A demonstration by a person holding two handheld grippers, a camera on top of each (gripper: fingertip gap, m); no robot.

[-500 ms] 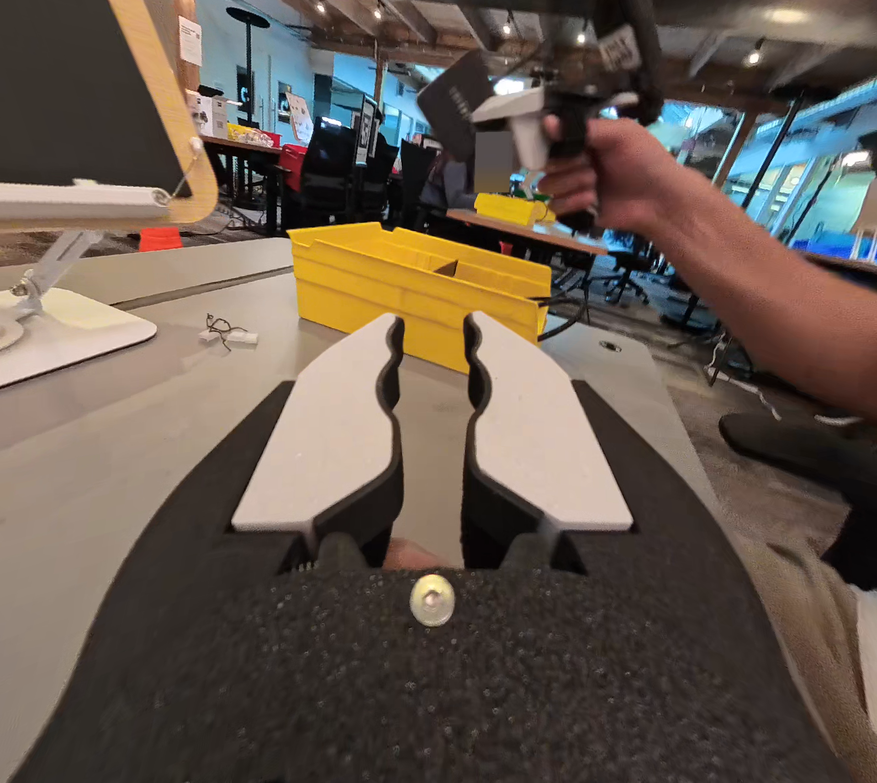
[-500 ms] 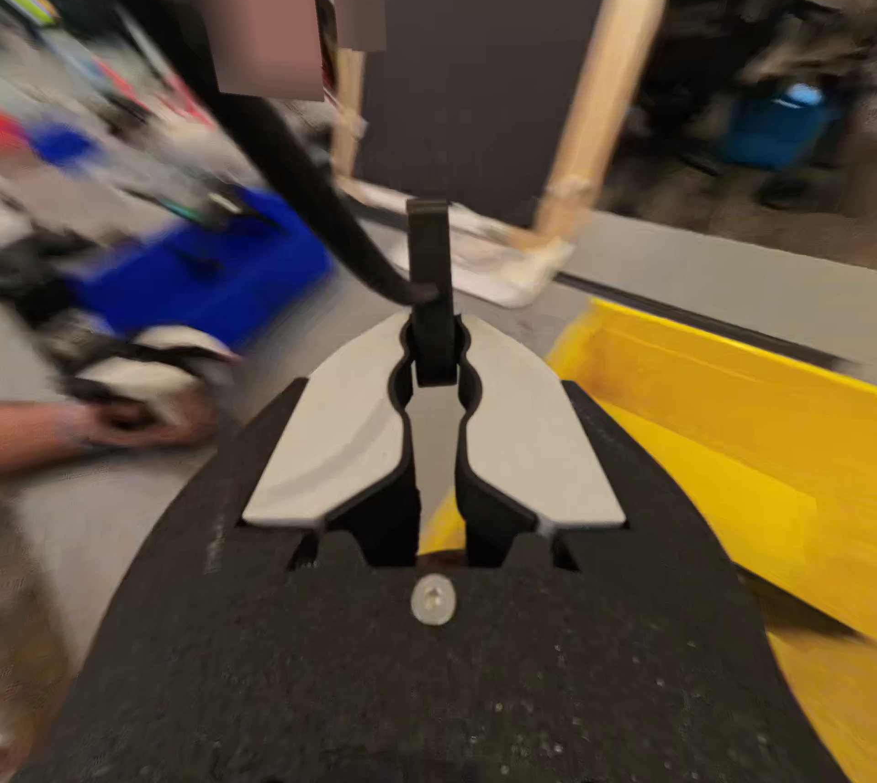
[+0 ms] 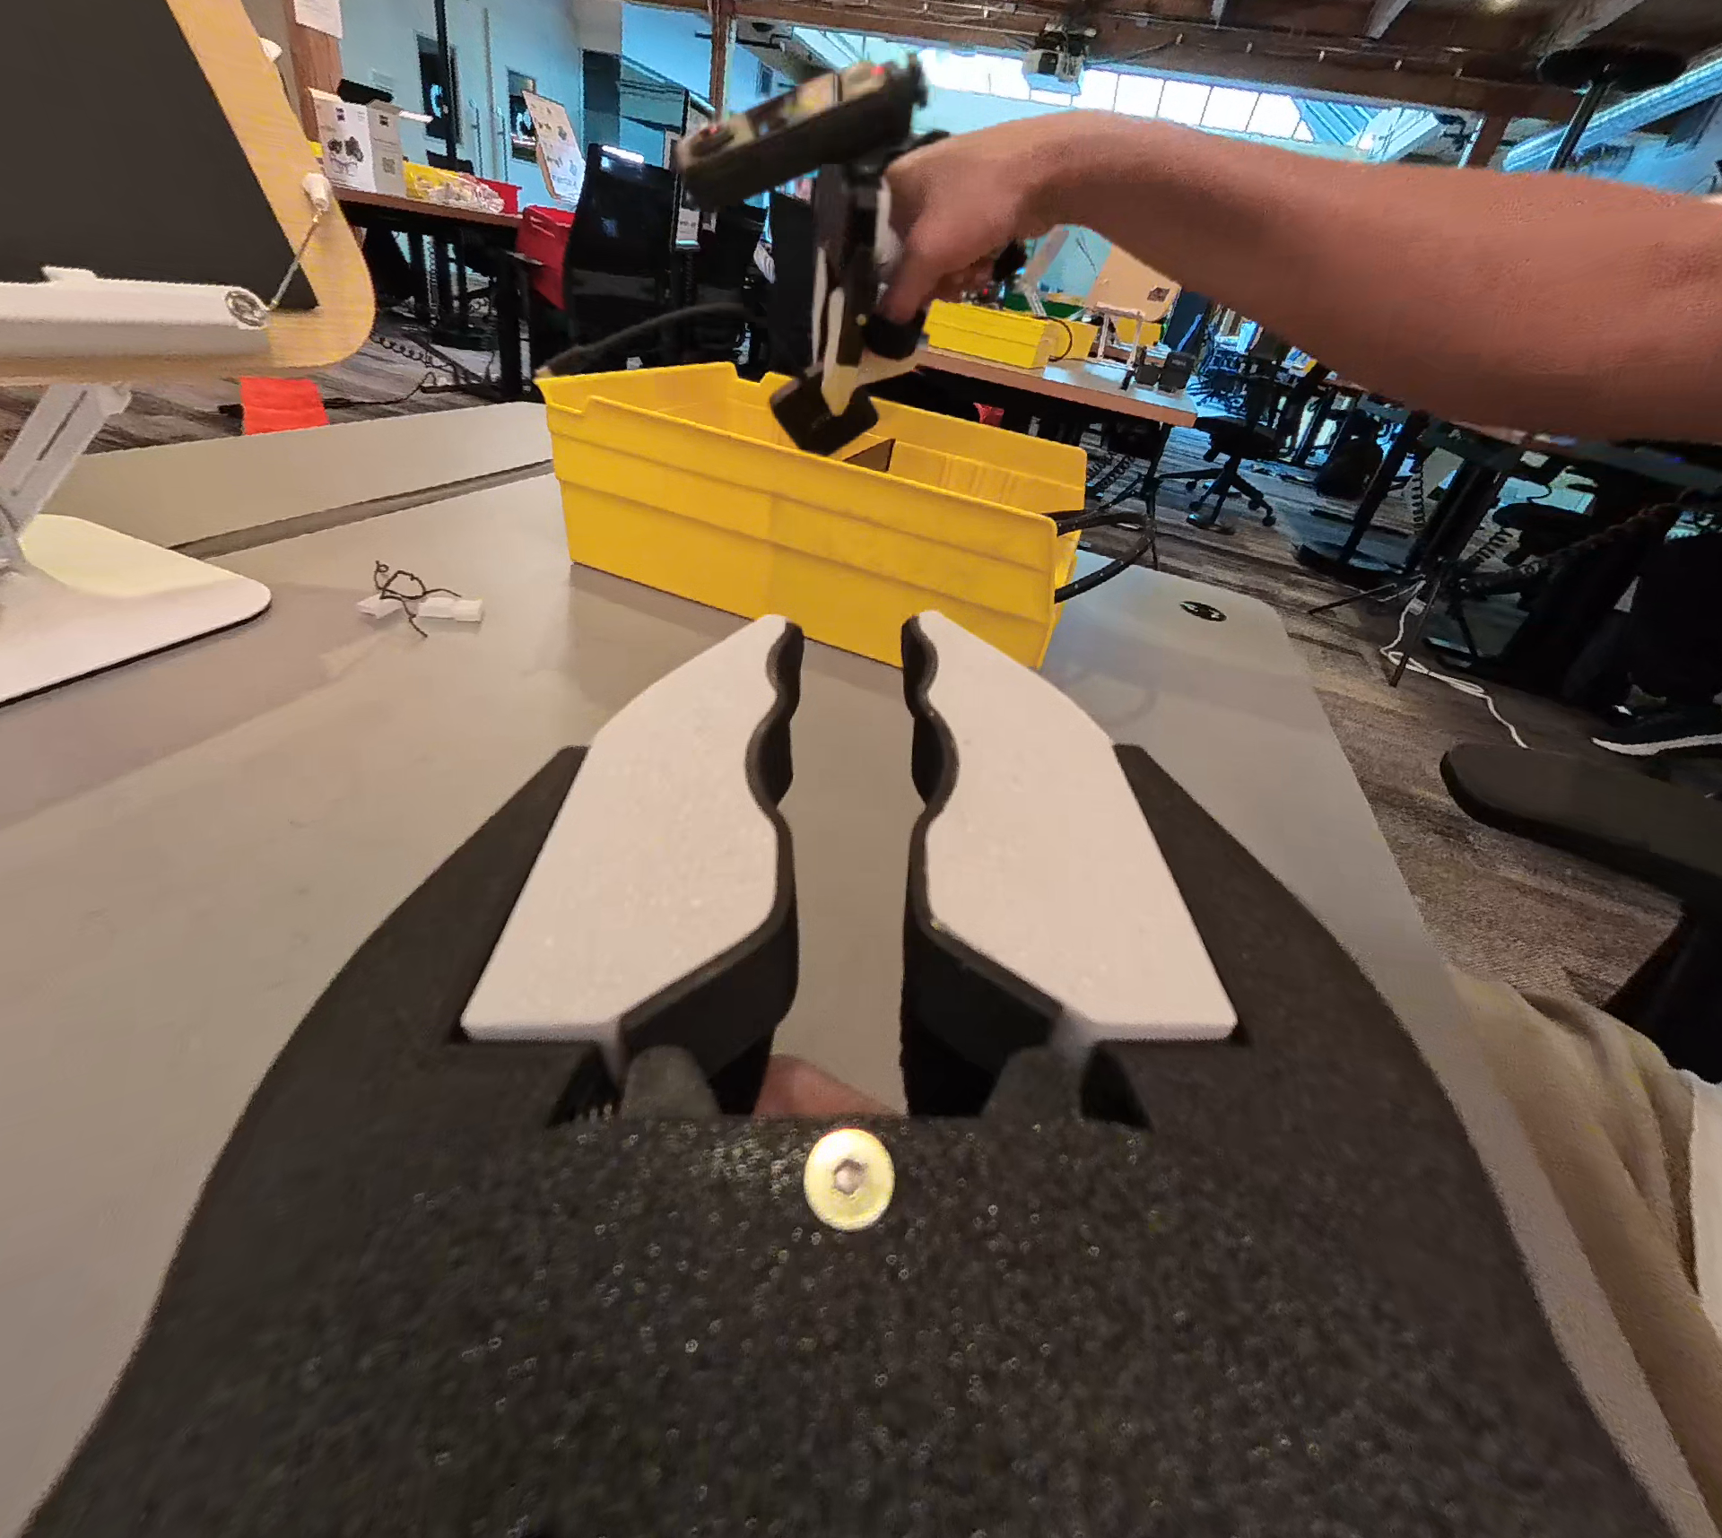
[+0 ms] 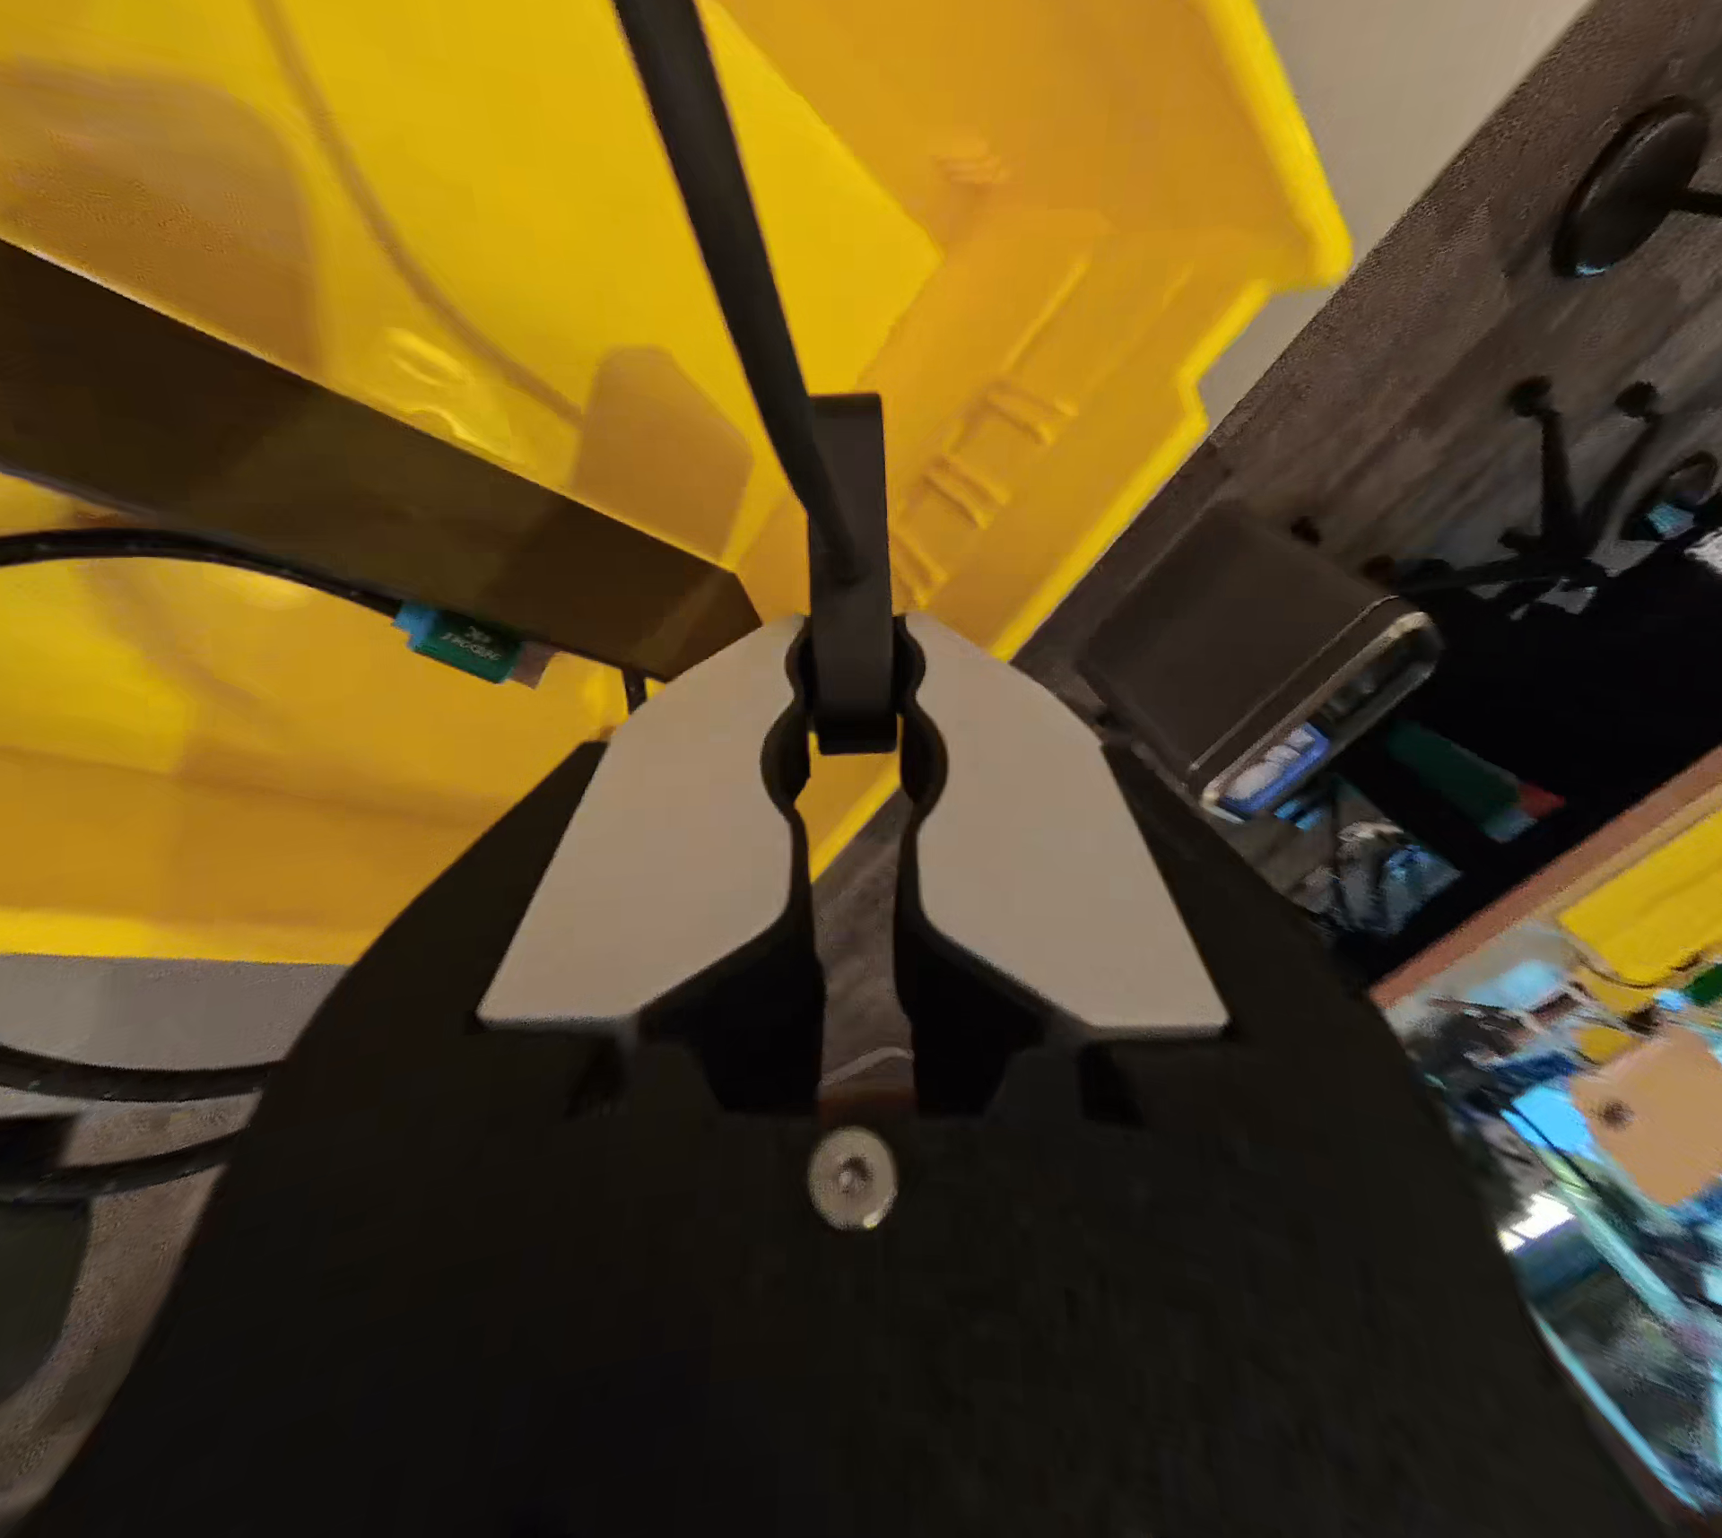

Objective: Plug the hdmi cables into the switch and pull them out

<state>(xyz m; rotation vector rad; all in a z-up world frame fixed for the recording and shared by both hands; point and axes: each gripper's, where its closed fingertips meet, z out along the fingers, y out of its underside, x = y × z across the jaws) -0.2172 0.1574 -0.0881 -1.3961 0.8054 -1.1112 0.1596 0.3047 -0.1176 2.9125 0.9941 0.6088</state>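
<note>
R hand-held gripper (image 4: 850,687) clenched on HDMI plug (image 4: 846,562), long axis pointing fwd/down into yellow bin (image 4: 932,96); L hand-held gripper (image 3: 850,645) released, well apart.

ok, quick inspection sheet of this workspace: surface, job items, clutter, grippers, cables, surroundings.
Surface: grey table, mostly bare.
Job's things: black HDMI plug in the right gripper; yellow bin on the table; switch not identifiable.
Clutter: small white pieces with black wire; white stand base.
Grippers: left gripper open, holding nothing; right gripper shut on the plug, over the bin.
Cables: black cable runs from the plug; another leaves the bin's end.
Surroundings: open office, desks, chairs.
</note>
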